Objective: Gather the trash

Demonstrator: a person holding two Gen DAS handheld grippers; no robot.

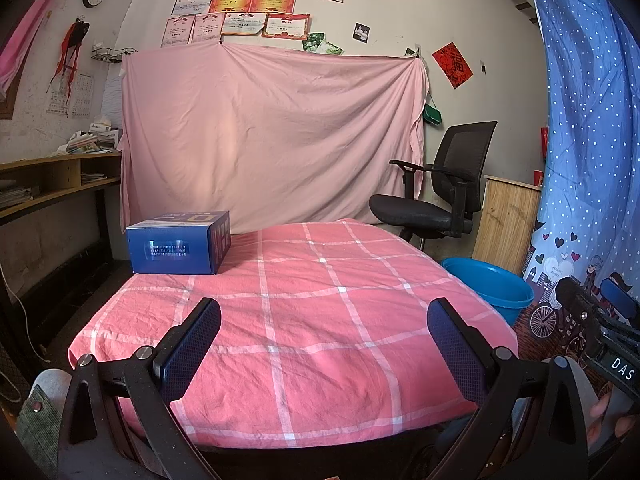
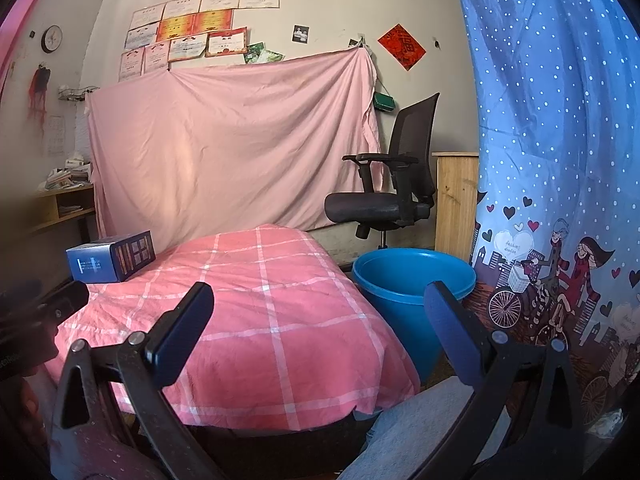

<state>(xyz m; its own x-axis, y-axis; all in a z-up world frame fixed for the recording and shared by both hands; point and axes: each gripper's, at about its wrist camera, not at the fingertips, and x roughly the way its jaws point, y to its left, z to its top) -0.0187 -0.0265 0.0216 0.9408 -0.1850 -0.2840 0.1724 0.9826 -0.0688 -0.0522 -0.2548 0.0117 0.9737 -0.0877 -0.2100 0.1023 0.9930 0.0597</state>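
A blue cardboard box (image 1: 179,243) lies on the far left corner of a table covered with a pink checked cloth (image 1: 320,300); the right wrist view shows the same box (image 2: 111,256) at the left. A blue plastic bucket (image 2: 412,292) stands on the floor right of the table, also visible as the bucket (image 1: 494,286) in the left view. My left gripper (image 1: 324,344) hovers open over the near edge of the cloth, holding nothing. My right gripper (image 2: 320,328) is open and empty too, between table and bucket. The right gripper's body (image 1: 600,320) shows at the left view's right edge.
A black office chair (image 2: 392,192) and a wooden cabinet (image 2: 456,200) stand behind the bucket. A blue dotted curtain (image 2: 560,160) hangs on the right. A pink sheet (image 1: 272,136) covers the back wall; a shelf desk with papers (image 1: 60,172) runs along the left. A person's knee (image 2: 412,432) sits below.
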